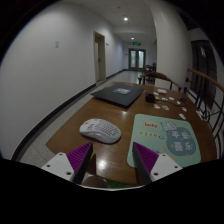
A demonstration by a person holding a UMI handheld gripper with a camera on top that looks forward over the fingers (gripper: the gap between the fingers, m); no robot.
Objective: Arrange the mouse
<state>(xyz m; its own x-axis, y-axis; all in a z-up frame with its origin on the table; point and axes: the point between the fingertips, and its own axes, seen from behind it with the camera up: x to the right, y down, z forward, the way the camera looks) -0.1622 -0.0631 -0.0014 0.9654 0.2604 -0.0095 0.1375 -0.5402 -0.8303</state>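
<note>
A white mouse [100, 130] lies on the brown wooden table [100, 108], just ahead of my left finger and to the left of a pale green mouse mat [170, 138] with printed figures. My gripper [112, 160] is open and empty. Its purple pads [76, 157] stand wide apart over the table's near edge, with bare wood between them. The mouse is beyond the fingertips, not between them.
A dark laptop or flat black pad [122, 94] lies further along the table. Small objects [160, 97] sit at the far right of the table. A railing [205, 90] runs along the right. A corridor with doors stretches ahead on the left.
</note>
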